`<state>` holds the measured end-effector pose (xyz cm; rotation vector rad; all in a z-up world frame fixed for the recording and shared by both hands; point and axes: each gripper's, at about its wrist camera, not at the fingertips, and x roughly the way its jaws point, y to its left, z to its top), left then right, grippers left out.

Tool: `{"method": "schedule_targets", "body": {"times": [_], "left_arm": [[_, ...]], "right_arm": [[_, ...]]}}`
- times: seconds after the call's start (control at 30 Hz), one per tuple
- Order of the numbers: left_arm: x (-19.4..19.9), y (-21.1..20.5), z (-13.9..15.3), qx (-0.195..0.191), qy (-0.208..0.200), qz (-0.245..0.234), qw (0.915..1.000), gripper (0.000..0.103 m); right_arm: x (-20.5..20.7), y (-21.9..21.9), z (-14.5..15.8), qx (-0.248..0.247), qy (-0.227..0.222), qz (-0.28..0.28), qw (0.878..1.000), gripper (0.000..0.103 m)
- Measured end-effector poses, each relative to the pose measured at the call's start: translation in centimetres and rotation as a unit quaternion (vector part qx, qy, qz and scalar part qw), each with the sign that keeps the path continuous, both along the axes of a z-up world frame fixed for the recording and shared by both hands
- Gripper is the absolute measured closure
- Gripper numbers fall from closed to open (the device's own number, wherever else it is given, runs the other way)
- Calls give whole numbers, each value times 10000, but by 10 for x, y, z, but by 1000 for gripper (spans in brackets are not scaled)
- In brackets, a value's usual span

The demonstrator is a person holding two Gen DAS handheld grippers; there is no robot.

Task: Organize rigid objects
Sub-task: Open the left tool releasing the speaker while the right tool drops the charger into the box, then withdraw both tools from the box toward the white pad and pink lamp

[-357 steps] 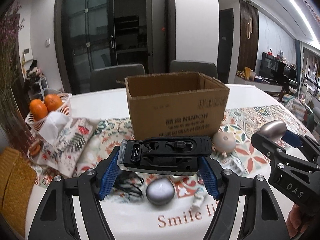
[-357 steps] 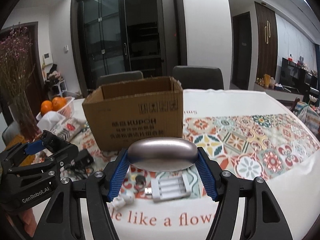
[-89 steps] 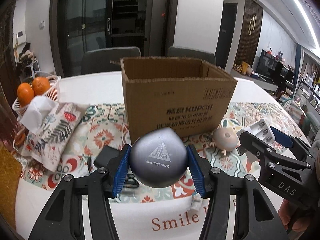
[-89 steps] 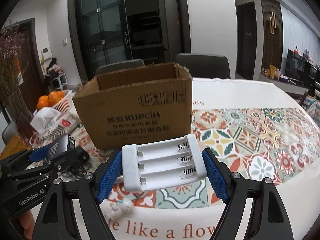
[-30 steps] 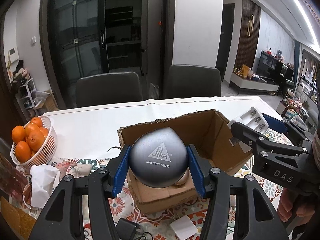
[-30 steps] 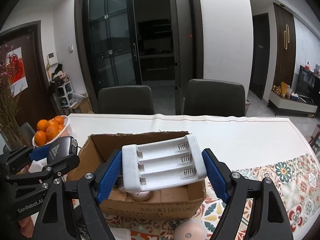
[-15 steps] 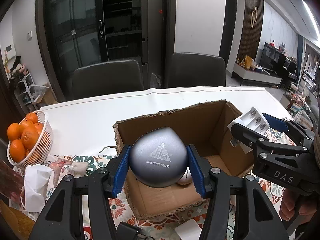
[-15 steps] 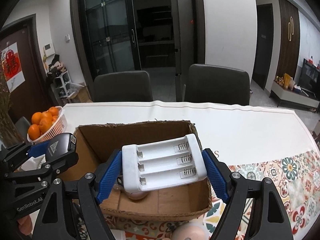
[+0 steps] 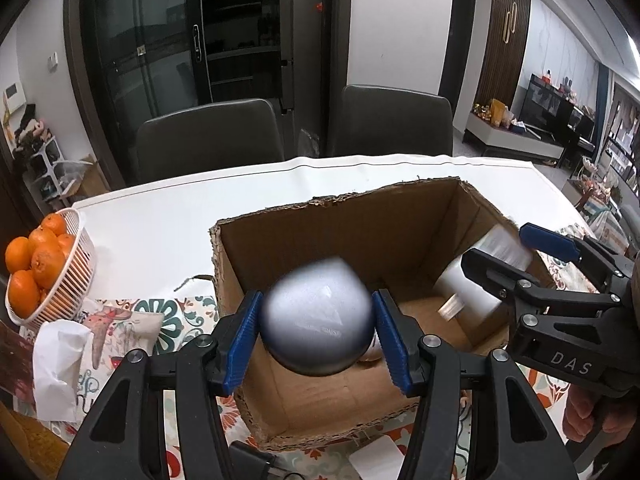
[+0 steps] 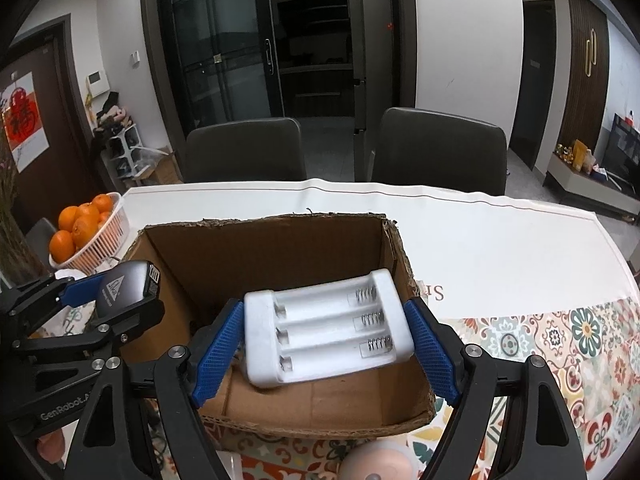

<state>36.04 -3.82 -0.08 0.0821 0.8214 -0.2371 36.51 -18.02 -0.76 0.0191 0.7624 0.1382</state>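
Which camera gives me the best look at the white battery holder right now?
Right wrist: the battery holder sits sharp and centred between the open right gripper, slots visible. Left wrist shows it only as a motion-blurred white shape beside the box wall.

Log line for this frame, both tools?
left tool open, grey case blurred between pads | right tool open, white charger loose, tilted | both above cardboard box
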Motion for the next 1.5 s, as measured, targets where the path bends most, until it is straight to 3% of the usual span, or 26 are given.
{"method": "schedule_targets", "body": {"times": [0.1,0.9,1.2,1.5], "left_arm": [[-5,-1,5,45,-139,23,9999,43],[-79,5,26,-31,-650,180,9977,39],[-102,-2,24,21,-638,397,9972,29],[-115,-7,4,-140,-215,701,9972,27]], "right_arm": [[-2,-1,1,60,-18,-2,10000,20],[-69,-6,26,13,-715,-100,9974,19],[-91,-16,26,26,-787,-187,9967,15],[-100,-27,13,103,-652,-198,9976,15]]}}
